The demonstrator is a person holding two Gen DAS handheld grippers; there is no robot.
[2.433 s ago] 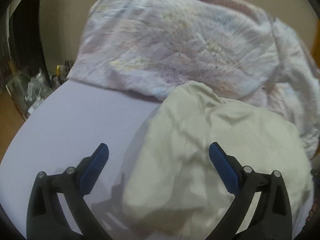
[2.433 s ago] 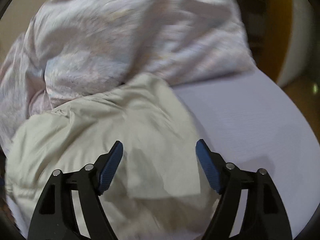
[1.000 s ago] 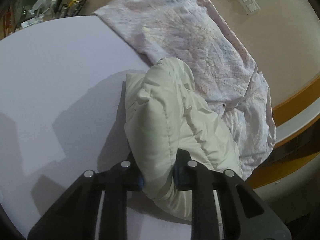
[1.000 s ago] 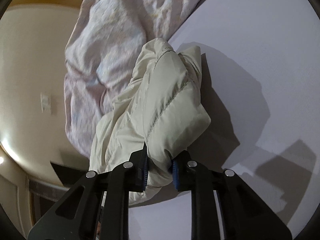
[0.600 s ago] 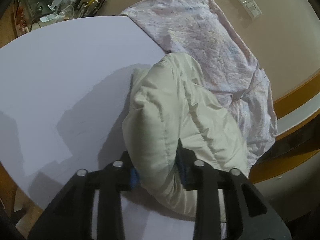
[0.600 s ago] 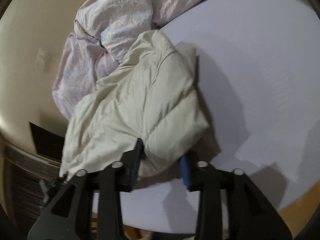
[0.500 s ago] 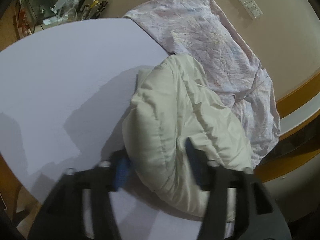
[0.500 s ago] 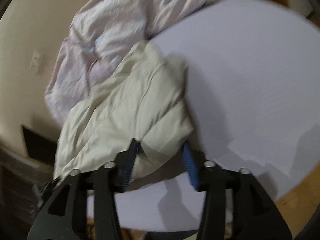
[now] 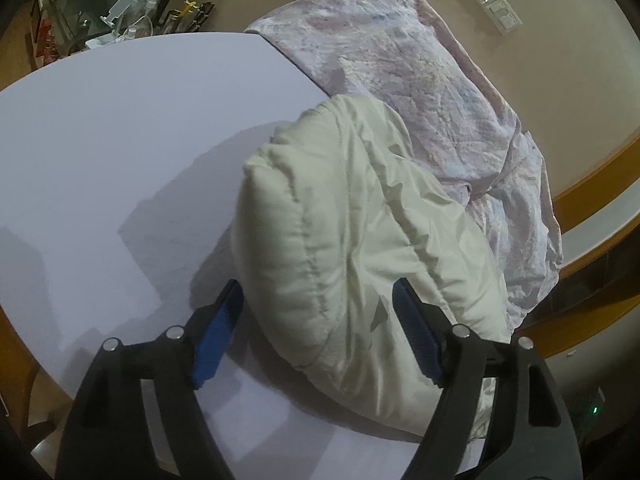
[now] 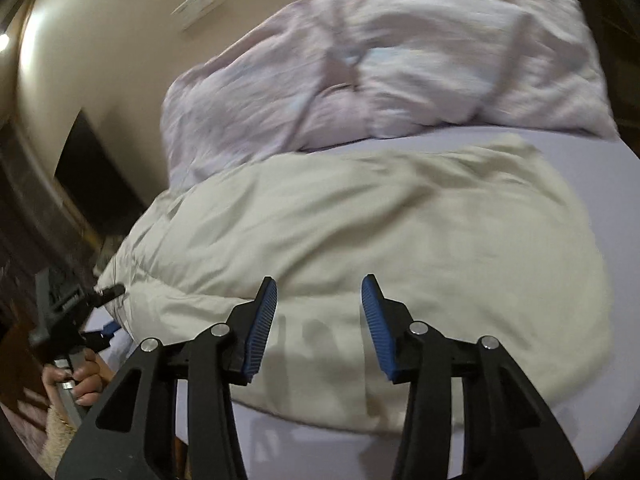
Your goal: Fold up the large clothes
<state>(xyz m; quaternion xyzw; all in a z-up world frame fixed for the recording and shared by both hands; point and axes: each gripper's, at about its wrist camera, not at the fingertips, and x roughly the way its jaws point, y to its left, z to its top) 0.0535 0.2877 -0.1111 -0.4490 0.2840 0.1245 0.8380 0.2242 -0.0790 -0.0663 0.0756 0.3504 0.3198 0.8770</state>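
A cream quilted puffer garment point(image 9: 352, 232) lies bunched on the round white table point(image 9: 120, 140). It also shows in the right wrist view point(image 10: 400, 236), spread wide across the table. My left gripper point(image 9: 318, 308) is open, its blue pads straddling the garment's near fold without pinching it. My right gripper point(image 10: 318, 300) is open and empty, just above the garment's near edge. My left gripper also shows at the far left of the right wrist view point(image 10: 102, 312), at the garment's left end.
A crumpled pale pink floral cloth point(image 9: 420, 80) lies behind the garment against the beige wall, also in the right wrist view point(image 10: 380, 64). Clutter of small items point(image 9: 120, 12) sits beyond the table's far left. Wooden trim point(image 9: 592, 196) runs at right.
Both grippers were shut on the cream garment a second ago and have opened, letting it drop onto the table. The right gripper has swung round and pulled back.
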